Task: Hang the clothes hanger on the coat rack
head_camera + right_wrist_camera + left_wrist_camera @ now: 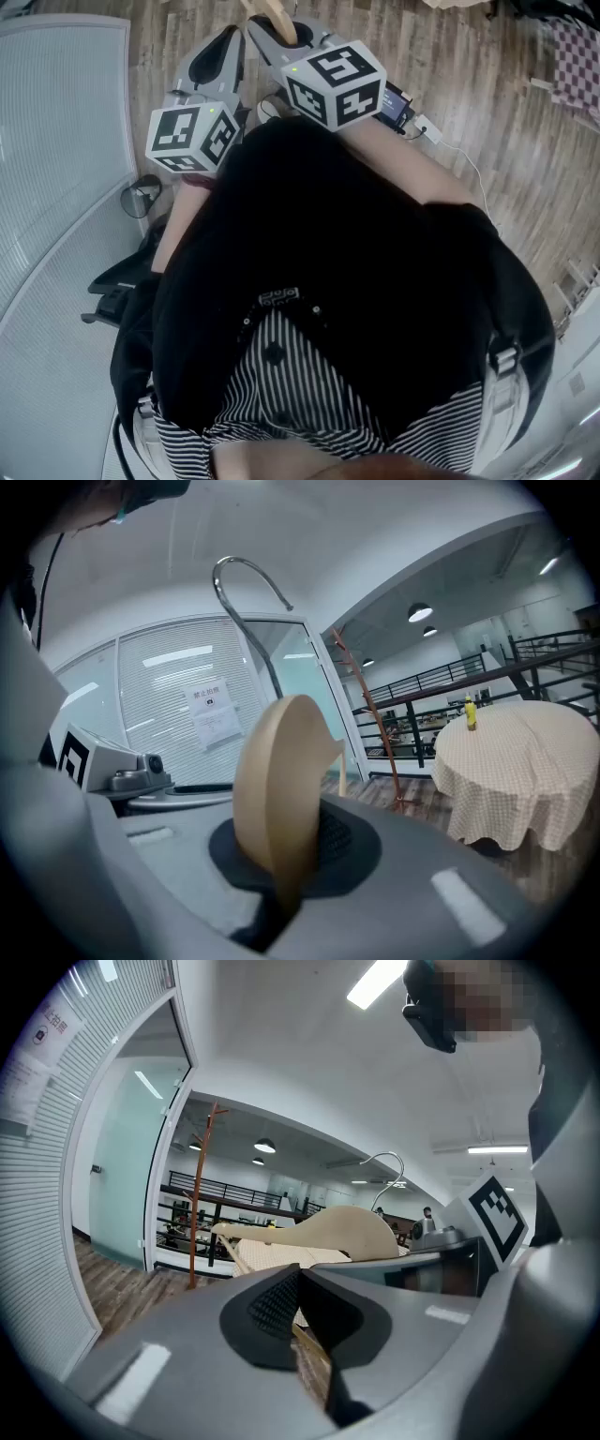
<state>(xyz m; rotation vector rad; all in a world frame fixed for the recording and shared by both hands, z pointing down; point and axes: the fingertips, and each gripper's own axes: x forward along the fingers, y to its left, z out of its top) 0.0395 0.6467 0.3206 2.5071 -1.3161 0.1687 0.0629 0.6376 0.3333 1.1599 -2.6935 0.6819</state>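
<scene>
Pale wooden clothes hanger (272,799) is up in front of the chest. The right gripper (292,841) has it clamped through its thick middle, jaws closed hard on the wood, with the curved steel hook (246,578) rising straight above them. The left gripper (300,1302) sits just beside it, jaws drawn together. The hanger's thin lower bar (307,1342) runs into the slit between them and looks pinched there. From the right gripper the hanger shows nearly end-on, so its long axis points forward, away from the body. And the target: a slim reddish-brown coat rack (376,728), upright, well apart across the wood-plank floor (469,84), ahead and a touch right of the hook. Both grippers are held close together. The right one owns the hook, so I'd expect it to lead.
</scene>
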